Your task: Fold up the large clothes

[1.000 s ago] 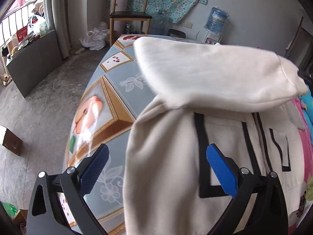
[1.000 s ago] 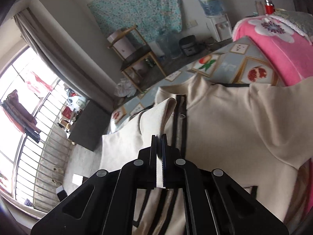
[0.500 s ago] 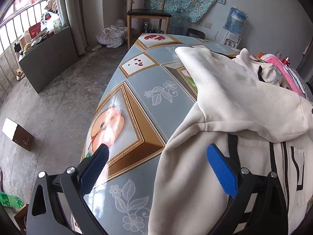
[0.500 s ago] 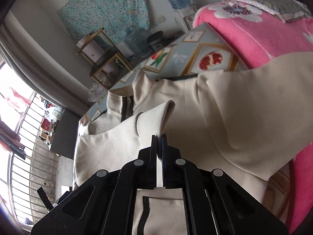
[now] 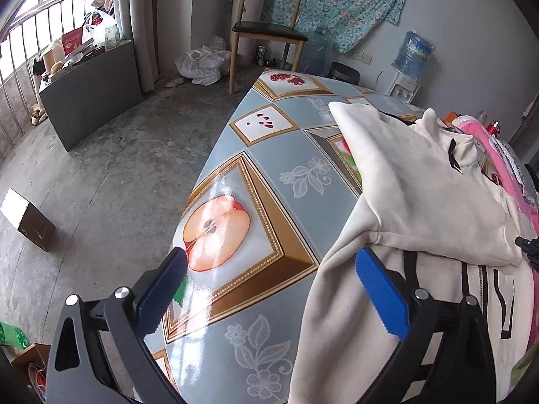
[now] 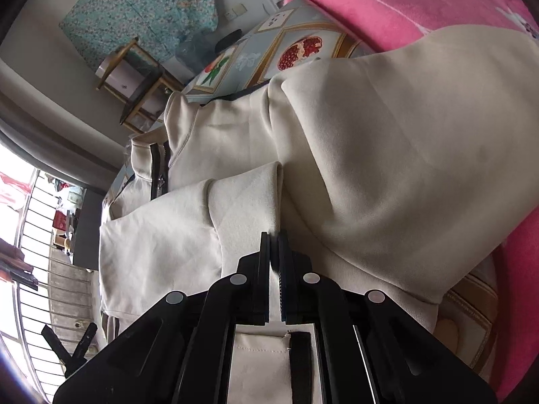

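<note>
A cream zip-up jacket (image 5: 421, 202) with black trim lies on the patterned table (image 5: 269, 155), one sleeve folded across its chest. My left gripper (image 5: 269, 256) hangs open above the table's near edge. Its right blue pad (image 5: 380, 296) is over the jacket's side and its left pad over bare tablecloth; nothing is between them. In the right wrist view the jacket (image 6: 370, 134) fills the frame. My right gripper (image 6: 274, 235) still pinches the folded sleeve's cuff (image 6: 242, 202), and its jaws are opening by a sliver with the cloth between them.
A pink flowered blanket (image 6: 387, 3) is bunched along the table's far side beside the jacket. Beyond the table stand a wooden chair (image 5: 269, 30) and a water dispenser (image 5: 412, 54). A small cardboard box (image 5: 27, 219) sits on the concrete floor to the left.
My right gripper has come down with the sleeve cuff, laying the sleeve across the jacket's body. My left gripper has drifted sideways, so more bare tablecloth shows beneath it.
</note>
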Action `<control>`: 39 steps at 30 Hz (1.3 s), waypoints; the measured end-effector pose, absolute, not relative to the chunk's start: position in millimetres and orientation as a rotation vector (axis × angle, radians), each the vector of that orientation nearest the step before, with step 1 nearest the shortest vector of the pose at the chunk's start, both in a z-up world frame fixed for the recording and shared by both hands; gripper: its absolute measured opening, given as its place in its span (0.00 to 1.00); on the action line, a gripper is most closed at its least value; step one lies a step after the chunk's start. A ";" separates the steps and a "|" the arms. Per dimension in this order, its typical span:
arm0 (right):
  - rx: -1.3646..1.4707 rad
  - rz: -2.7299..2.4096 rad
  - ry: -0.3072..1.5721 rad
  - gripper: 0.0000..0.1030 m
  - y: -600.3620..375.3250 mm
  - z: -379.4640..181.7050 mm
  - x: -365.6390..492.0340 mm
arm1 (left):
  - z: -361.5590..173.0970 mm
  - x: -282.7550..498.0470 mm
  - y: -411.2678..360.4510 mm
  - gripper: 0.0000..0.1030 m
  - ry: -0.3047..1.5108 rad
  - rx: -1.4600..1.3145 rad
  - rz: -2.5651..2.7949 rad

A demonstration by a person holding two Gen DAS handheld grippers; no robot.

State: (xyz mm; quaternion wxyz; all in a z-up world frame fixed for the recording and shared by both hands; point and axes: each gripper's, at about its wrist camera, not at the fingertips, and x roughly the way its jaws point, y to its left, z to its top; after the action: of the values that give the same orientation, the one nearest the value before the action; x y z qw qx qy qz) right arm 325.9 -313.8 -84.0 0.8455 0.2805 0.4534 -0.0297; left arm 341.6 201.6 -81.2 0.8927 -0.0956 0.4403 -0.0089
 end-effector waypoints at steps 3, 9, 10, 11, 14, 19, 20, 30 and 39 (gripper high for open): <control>0.534 -0.089 0.895 0.14 -311.0 -62.8 311.6 | -76.1 338.9 199.6 0.95 0.906 -0.182 -0.045; 0.429 0.003 0.852 0.37 -286.5 -37.5 302.5 | -48.8 339.7 178.0 0.95 0.904 -0.143 -0.134; 0.408 0.015 0.877 0.41 -279.1 -42.2 307.3 | -43.4 341.2 172.1 0.95 0.905 -0.139 -0.154; 0.385 0.026 0.907 0.43 -271.7 -49.1 313.2 | -37.9 343.4 165.1 0.95 0.910 -0.130 -0.173; 0.380 0.067 1.003 0.50 -258.8 -78.6 330.0 | -28.9 348.4 151.1 0.95 0.937 -0.136 -0.220; 0.505 0.156 1.016 0.67 -268.5 -78.3 314.5 | -17.2 350.5 134.2 0.95 0.988 -0.123 -0.258; 0.547 0.197 0.990 0.76 -273.7 -71.4 306.9 | -13.2 349.8 130.2 0.95 0.984 -0.107 -0.261; 0.523 -0.016 0.882 0.86 -358.7 -29.6 240.2 | -32.4 394.4 43.8 0.95 0.994 -0.017 -0.336; 0.582 -0.433 0.801 0.86 -519.5 -20.2 212.1 | -90.6 437.2 -17.6 0.95 1.065 0.052 -0.312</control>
State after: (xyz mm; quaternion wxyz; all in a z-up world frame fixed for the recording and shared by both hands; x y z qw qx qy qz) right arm 212.1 -519.5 -20.2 0.8575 0.2769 0.3813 -0.2063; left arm 437.2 -17.6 -90.6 0.8498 0.0246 0.5054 -0.1480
